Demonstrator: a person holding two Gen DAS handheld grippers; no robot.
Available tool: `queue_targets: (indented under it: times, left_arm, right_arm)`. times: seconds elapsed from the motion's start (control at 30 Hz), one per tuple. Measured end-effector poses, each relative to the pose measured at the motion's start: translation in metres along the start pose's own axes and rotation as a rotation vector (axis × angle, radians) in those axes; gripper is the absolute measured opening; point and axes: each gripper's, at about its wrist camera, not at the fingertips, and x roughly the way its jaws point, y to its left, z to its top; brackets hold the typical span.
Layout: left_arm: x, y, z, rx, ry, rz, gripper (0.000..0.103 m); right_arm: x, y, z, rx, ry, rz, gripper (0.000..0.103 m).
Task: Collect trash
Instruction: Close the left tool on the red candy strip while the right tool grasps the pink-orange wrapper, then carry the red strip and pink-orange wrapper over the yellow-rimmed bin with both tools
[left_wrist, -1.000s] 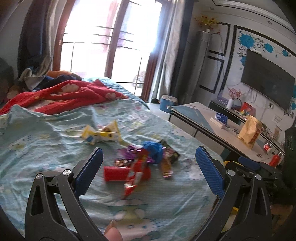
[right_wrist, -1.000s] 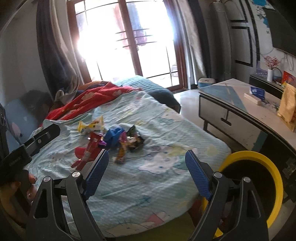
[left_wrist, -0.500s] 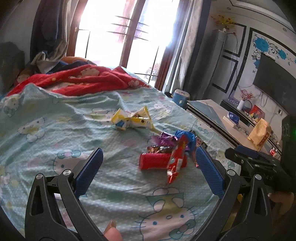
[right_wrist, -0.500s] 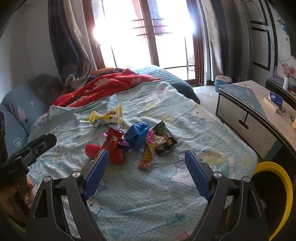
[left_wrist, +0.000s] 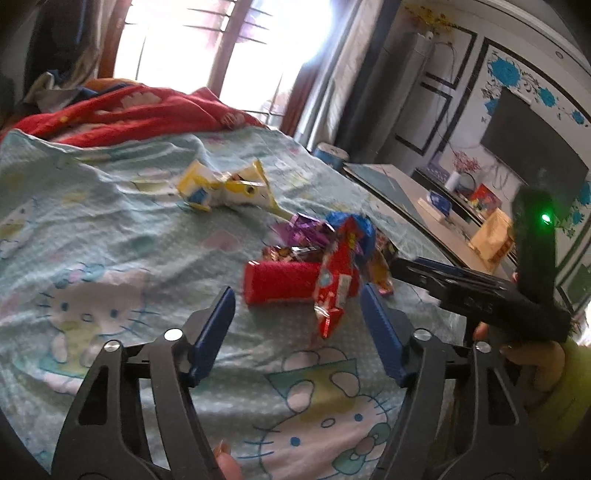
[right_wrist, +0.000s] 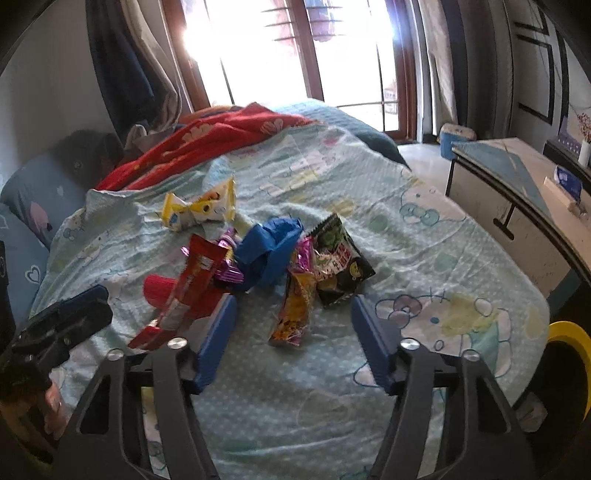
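Observation:
A pile of trash lies on the bed. In the left wrist view a red cup lies on its side with a red wrapper across it. My left gripper is open and empty just in front of them. A yellow wrapper lies further back. In the right wrist view my right gripper is open around the near end of an orange wrapper, beside a black snack bag and a crumpled blue piece. The red wrapper lies to the left.
A light blue cartoon-print bedsheet covers the bed, with a red blanket at the back. A yellow-rimmed bin stands past the bed's right edge. A low table stands on the right.
Both grippers have moved in close to the trash pile. The right gripper now brackets the orange wrapper and the left one faces the red cup.

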Motion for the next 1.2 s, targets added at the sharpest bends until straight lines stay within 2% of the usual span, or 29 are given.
queue_targets:
  times: [0.27, 0.43, 0.5, 0.53, 0.6, 0.63, 0.7, 0.97, 1.2]
  left_arm:
    - [0.025, -0.014, -0.006, 0.042, 0.073, -0.01, 0.059]
    - [0.038, -0.015, -0.008, 0.043, 0.115, 0.004, 0.047]
    - [0.041, -0.016, -0.009, 0.045, 0.124, 0.004, 0.037]
    - [0.041, -0.017, -0.01, 0.047, 0.126, 0.006, 0.035]
    - [0.04, -0.018, -0.012, 0.052, 0.129, 0.004, 0.023]
    - [0.04, -0.018, -0.011, 0.053, 0.129, 0.003, 0.022]
    - [0.04, -0.019, -0.012, 0.055, 0.131, -0.004, 0.009]
    - [0.038, -0.028, -0.015, 0.077, 0.135, -0.042, 0.002]
    - [0.029, -0.042, -0.019, 0.105, 0.11, -0.066, 0.001]
  right_arm:
    - [0.03, -0.01, -0.004, 0.051, 0.077, 0.029, 0.039]
    - [0.029, -0.017, -0.008, 0.07, 0.063, 0.016, 0.022]
    - [0.027, -0.021, -0.011, 0.081, 0.056, 0.017, 0.015]
    - [0.026, -0.023, -0.011, 0.086, 0.052, 0.017, 0.015]
    - [0.023, -0.025, -0.014, 0.093, 0.041, 0.015, 0.013]
    - [0.021, -0.025, -0.015, 0.096, 0.036, 0.013, 0.013]
    - [0.017, -0.026, -0.018, 0.098, 0.028, 0.01, 0.012]
    - [-0.001, -0.031, -0.032, 0.117, 0.012, 0.004, 0.012]
    - [-0.017, -0.036, -0.043, 0.113, 0.002, -0.013, 0.01]
